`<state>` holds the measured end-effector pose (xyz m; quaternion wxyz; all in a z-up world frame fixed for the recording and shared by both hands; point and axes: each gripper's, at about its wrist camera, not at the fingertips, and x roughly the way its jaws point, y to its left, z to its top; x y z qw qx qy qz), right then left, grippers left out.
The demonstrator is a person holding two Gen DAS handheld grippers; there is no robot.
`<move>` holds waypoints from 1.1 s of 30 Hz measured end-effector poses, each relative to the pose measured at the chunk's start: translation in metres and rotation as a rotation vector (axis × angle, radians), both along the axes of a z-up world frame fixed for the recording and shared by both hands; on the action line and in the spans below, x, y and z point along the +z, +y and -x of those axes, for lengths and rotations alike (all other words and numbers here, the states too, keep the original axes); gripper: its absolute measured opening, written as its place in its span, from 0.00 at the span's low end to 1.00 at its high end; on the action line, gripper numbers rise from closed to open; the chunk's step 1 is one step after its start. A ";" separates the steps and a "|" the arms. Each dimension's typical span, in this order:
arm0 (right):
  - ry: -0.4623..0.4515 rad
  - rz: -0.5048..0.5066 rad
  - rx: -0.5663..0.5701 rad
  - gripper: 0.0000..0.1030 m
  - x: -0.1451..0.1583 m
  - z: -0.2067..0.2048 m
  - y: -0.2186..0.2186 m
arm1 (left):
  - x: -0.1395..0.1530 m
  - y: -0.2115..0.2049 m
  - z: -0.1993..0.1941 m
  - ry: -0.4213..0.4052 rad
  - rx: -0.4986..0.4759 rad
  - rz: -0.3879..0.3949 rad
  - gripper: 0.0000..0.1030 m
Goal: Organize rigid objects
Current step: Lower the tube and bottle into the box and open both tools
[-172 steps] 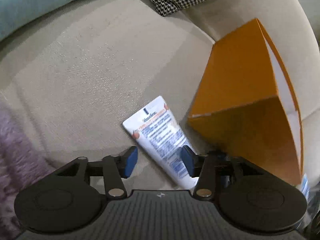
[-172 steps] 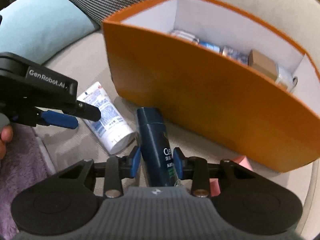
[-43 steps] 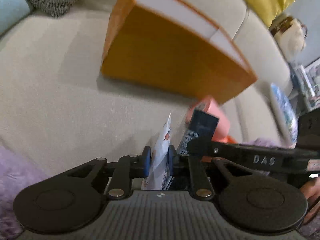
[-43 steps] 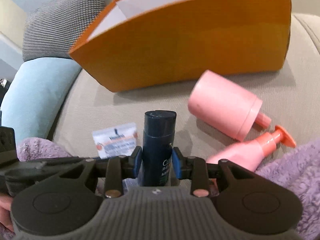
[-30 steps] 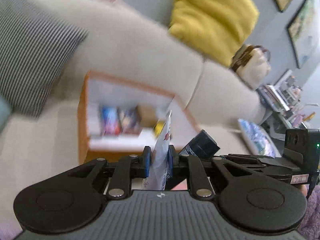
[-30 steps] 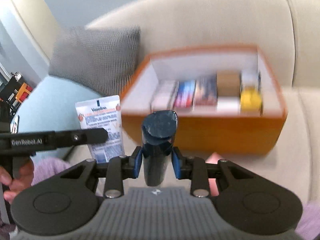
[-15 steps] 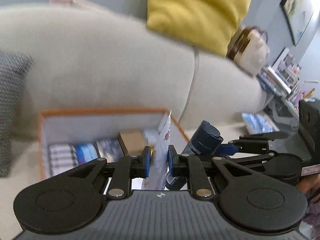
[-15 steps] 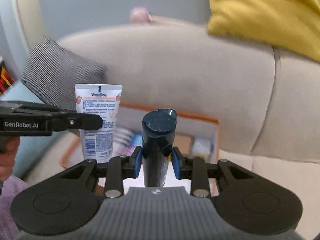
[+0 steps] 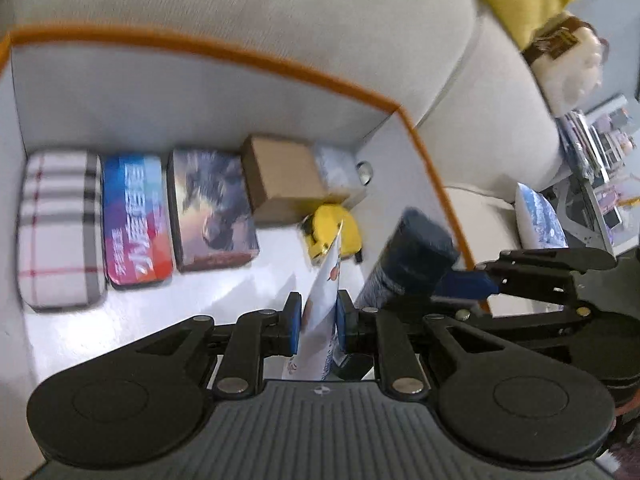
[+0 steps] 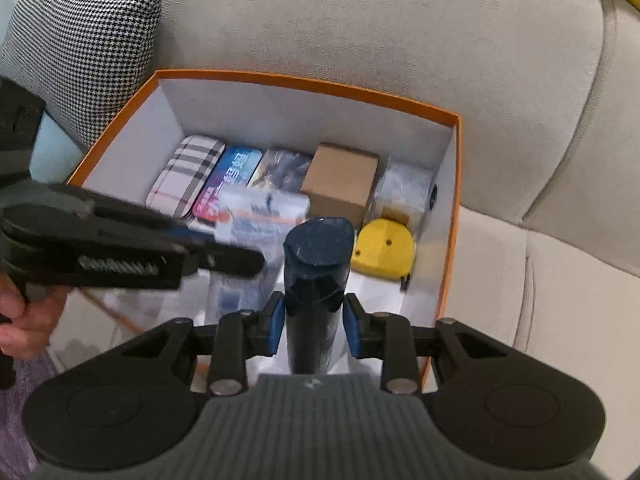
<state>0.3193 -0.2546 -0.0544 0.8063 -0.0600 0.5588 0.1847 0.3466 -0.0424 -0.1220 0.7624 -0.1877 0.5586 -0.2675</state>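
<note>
My left gripper [image 9: 317, 322] is shut on a white lotion tube [image 9: 322, 308], held edge-on over the open orange box [image 9: 280, 66]. In the right wrist view the same tube [image 10: 260, 216] hangs blurred above the box floor. My right gripper [image 10: 314, 324] is shut on a dark blue bottle [image 10: 316, 272], cap up, over the orange box [image 10: 456, 184] near its right wall. In the left wrist view that bottle [image 9: 412, 264] shows at the right, next to the box wall.
Along the box's back wall lie a plaid case [image 10: 186, 174], a blue-red tin [image 10: 228, 184], a dark picture tin [image 9: 212, 208], a brown carton [image 10: 342, 184] and a yellow tape measure [image 10: 382, 250]. A houndstooth cushion [image 10: 76, 48] sits left on the beige sofa [image 10: 400, 32].
Both grippers have come down and tipped forward over the box with their loads; the view now looks into the box instead of at the sofa back.
</note>
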 end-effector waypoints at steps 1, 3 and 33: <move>0.004 -0.003 -0.003 0.31 -0.002 -0.005 0.001 | -0.005 0.001 -0.004 0.032 0.015 0.000 0.19; 0.026 -0.008 -0.012 0.31 -0.007 -0.012 0.006 | -0.016 0.004 -0.011 0.100 0.046 0.006 0.19; 0.217 -0.003 -0.096 0.33 -0.031 -0.053 0.005 | -0.028 0.008 -0.028 0.259 0.149 -0.046 0.19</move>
